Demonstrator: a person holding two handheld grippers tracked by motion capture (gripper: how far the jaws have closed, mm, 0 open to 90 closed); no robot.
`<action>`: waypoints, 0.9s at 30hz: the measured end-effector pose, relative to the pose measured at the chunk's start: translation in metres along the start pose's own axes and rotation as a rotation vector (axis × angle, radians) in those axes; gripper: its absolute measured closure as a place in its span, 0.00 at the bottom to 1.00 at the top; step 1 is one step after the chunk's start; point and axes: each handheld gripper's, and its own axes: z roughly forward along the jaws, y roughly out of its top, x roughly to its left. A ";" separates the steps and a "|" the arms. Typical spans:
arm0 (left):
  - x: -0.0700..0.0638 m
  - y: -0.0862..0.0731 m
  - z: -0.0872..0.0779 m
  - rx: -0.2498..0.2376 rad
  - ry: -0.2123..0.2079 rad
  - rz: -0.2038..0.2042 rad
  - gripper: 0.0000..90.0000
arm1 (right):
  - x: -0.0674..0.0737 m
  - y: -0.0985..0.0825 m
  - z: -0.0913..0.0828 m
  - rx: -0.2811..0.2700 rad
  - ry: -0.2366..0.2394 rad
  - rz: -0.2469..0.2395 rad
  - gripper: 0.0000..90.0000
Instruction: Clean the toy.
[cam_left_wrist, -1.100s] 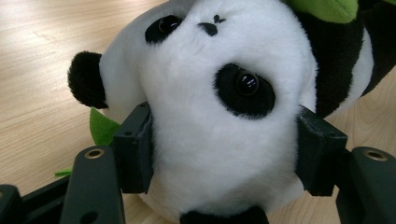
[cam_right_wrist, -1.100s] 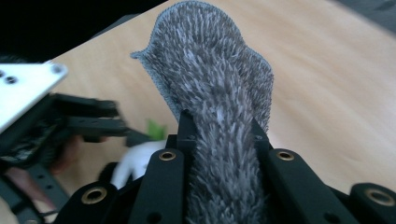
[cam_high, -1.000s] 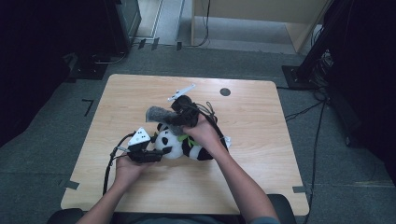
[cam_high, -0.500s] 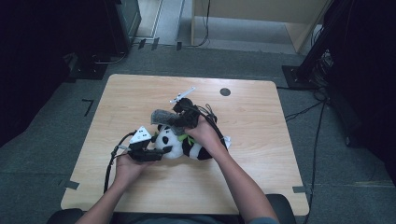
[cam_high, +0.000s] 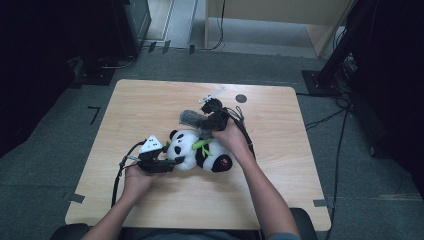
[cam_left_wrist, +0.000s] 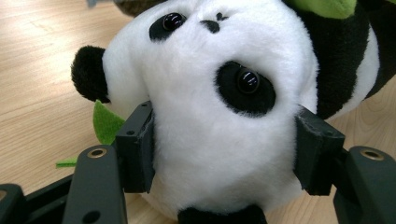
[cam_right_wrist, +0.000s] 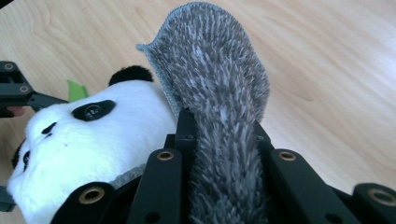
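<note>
Wooden bench (cam_high: 150, 105) carries one plush panda (cam_high: 197, 152), lying near its middle. The left claw (cam_high: 167, 162) pinches the panda's white head. The right claw (cam_high: 200, 120) is pressed together on one grey fuzzy cloth (cam_high: 191, 117), just behind the panda.

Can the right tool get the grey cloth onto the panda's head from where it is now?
Probably yes. The right tool, shut on the grey cloth, hangs right beside the panda, nothing between. The left tool clamps the lower face, leaving the crown free.
</note>
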 end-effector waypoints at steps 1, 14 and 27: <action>0.000 0.000 0.000 0.000 0.000 0.000 0.39 | -0.003 0.000 -0.003 -0.007 -0.004 0.009 0.84; 0.003 0.000 0.000 -0.004 -0.010 -0.007 0.38 | -0.041 -0.015 -0.043 -0.144 -0.014 0.119 0.84; 0.004 0.005 0.001 0.009 -0.006 -0.035 0.37 | -0.029 -0.034 -0.097 -0.317 -0.062 0.057 0.83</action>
